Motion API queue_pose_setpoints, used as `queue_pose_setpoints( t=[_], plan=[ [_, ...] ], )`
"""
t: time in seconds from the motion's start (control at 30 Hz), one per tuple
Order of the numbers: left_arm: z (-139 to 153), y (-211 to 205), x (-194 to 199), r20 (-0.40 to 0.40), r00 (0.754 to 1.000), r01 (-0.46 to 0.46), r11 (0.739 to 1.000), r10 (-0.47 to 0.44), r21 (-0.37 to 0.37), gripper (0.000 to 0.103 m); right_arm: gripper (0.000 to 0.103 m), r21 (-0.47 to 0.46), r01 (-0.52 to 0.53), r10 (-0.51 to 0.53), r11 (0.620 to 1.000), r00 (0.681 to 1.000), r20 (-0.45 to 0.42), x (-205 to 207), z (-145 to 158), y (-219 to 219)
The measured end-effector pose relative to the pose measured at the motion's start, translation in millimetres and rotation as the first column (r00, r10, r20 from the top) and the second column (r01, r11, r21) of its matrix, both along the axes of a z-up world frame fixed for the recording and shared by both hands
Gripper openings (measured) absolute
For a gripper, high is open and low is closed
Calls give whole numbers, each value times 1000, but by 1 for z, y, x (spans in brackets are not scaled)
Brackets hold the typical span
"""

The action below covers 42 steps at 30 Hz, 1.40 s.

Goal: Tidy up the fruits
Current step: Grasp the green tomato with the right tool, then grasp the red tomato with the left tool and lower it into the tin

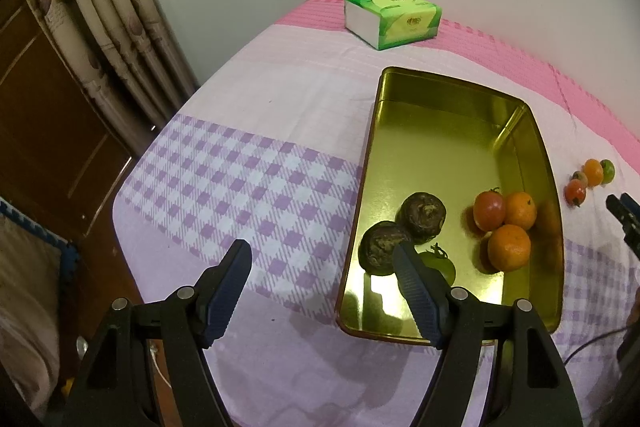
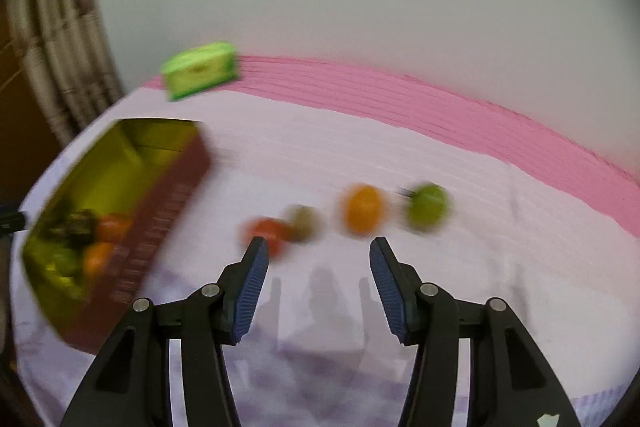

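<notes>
Fingers of the left gripper gape wide, empty, above the gold tin holding two dark fruits, oranges and tomatoes. Beyond it, the right gripper hangs spread and empty before four blurred loose fruits on the cloth; farther back sits a green tissue pack.

We see the counter under a pink and purple checked cloth. On it rest a gold tin, a green tissue pack, and four loose fruits beside the tin.
</notes>
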<state>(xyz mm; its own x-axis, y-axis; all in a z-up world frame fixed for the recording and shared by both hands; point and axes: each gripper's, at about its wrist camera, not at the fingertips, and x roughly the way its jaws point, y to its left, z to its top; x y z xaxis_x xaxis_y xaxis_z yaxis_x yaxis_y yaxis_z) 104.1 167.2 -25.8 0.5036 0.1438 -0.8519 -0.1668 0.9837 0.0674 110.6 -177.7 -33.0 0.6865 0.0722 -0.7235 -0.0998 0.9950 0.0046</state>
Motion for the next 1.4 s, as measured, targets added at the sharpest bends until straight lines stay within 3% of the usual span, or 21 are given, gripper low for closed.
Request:
queue_pose_setpoints(
  t=[0.17, 0.47, 0.67, 0.7, 0.77, 1.1, 1.4],
  plan=[
    [-1, -11, 1, 3, 1000, 29, 999, -29, 40, 74, 50, -24, 73, -73, 997, 997, -36, 15, -22, -38],
    [12, -54, -7, 74, 986, 141, 987, -147, 79, 74, 50, -88, 61, -65, 994, 997, -37, 50, -36, -43],
    [11, -102, 4, 63, 968, 235, 967, -241, 96, 75, 51, -66, 71, -75, 995, 996, -46, 73, -35, -51],
    [11, -110, 7, 59, 964, 252, 963, -258, 90, 75, 45, -50, 70, -73, 996, 996, -49, 74, -35, -52],
    [11, -128, 13, 58, 956, 284, 955, -289, 79, 75, 33, -37, 59, -61, 998, 997, -47, 73, -35, -52],
    [3, -212, 41, 52, 908, 419, 907, -416, -52, 75, 33, -32, 116, -117, 993, 992, -43, 20, -36, -75],
    [-26, -246, 75, -39, 898, 434, 895, -439, -102, 73, 35, 0, 160, -160, 987, 986, -42, -12, -39, -100]
  ],
)
